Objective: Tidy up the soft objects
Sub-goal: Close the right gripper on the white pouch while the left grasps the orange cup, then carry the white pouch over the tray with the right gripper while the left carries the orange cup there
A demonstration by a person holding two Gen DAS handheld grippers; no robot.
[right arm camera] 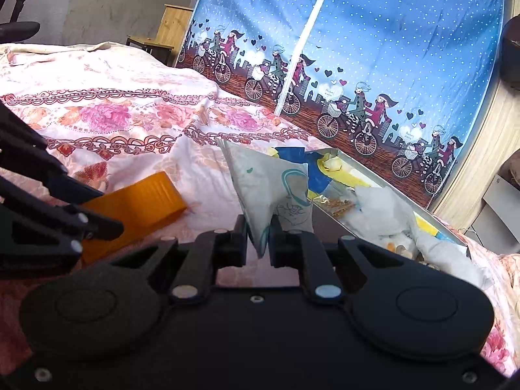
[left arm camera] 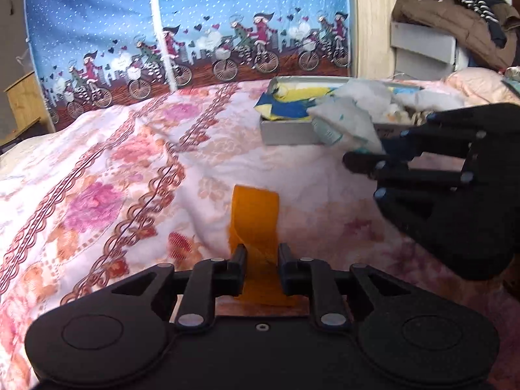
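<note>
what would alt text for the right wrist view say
The right gripper pinches a pale printed fabric pouch above a floral bedspread. Behind it sits a metal tray of soft items; at left, the left gripper holds an orange cloth.

Bed [left arm camera: 97,169] filled foreground. Curtain [left arm camera: 195,32] stood behind bed. Tray [left arm camera: 286,130] sat on bed, near curtain. Cloths [right arm camera: 383,208] lay in tray. Left gripper [left arm camera: 260,260] held strip [left arm camera: 256,214] between jaws, strip end resting on bed. Right gripper [right arm camera: 260,234] was right of left gripper, pinching packet [right arm camera: 273,188] upright, before tray's near edge. Strip was left of packet. Clothes [left arm camera: 461,16] were piled on furniture behind bed, far right. Cabinet [right arm camera: 172,26] stood left of curtain.
</note>
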